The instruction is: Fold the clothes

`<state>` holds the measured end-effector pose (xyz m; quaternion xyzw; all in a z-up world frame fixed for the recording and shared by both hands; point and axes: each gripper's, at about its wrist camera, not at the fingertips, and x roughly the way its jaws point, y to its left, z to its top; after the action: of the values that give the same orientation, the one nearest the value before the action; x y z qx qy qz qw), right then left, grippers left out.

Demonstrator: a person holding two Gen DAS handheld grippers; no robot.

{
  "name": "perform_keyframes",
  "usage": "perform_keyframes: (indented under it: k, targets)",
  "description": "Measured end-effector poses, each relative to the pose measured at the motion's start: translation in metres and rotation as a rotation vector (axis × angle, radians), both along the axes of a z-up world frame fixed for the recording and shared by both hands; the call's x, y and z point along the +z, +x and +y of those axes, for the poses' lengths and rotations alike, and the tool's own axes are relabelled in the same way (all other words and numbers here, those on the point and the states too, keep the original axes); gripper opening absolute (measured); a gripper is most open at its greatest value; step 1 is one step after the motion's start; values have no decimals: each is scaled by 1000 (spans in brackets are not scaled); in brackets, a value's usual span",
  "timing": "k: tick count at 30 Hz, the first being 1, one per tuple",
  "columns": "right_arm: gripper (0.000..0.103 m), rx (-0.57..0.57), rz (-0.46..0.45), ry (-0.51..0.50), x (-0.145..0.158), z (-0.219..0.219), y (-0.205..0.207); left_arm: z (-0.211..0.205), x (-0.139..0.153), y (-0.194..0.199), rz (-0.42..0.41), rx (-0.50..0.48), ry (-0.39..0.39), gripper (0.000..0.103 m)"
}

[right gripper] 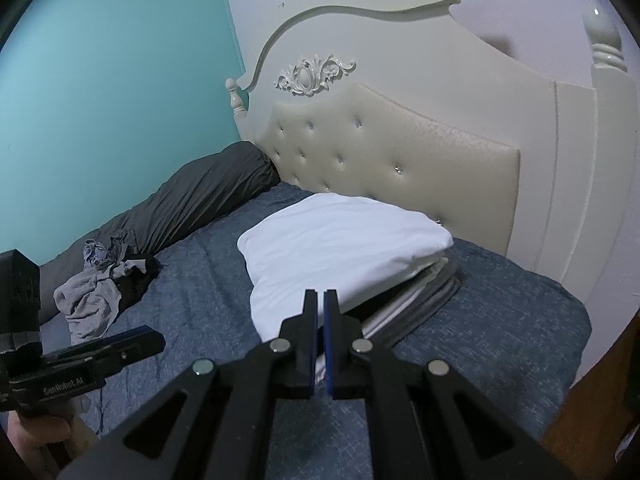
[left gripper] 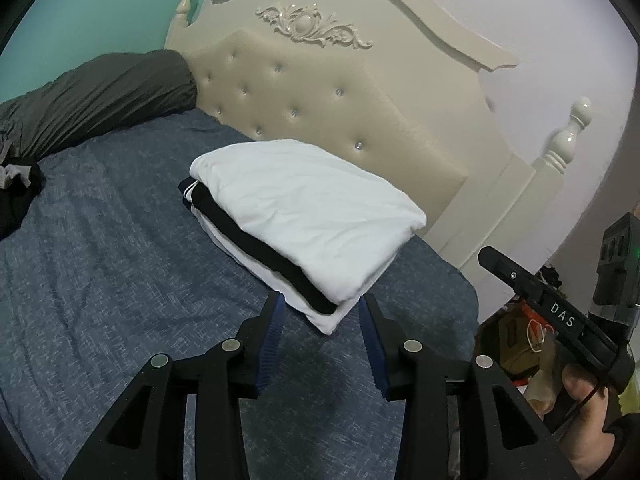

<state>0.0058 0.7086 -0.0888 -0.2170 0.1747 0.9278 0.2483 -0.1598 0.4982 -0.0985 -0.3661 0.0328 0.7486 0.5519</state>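
facing the folded stack [left gripper: 304, 216] dead ahead on the bed [left gripper: 120, 240], i see my left gripper [left gripper: 322, 300] spread open at its near corner, my right gripper [right gripper: 321, 294] closed, empty.

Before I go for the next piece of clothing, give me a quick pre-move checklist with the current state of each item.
1. Left gripper open and empty: ok, jaws spread just short of the stack's corner.
2. Right gripper free of cloth: ok, jaws together with nothing visibly between them.
3. Folded stack tidy beside the headboard: ok, white piece on top, black band showing at the edge.
4. Next item located: ok, crumpled grey garment lies unfolded near the dark pillow.
5. Path across the blue bedspread: ok, bare.
6. Black cloth under the grey garment: cannot tell what it is.
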Motion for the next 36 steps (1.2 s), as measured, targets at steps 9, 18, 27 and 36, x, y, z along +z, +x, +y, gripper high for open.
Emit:
perform_keyframes:
  k: [9,18,27,36]
  targets:
    - [9,18,16,26,18,-35,35,-33,20,28,39,18,36,48]
    - [22,28,54,47,46,-68,77,-69,56,62,101,35,57,54]
    - [23,21,49,48,63,-91,110,-98,77,94,146,40,54,58]
    - [50,19,57,56,73,-111,133,-122,86,115,160,48,60,63]
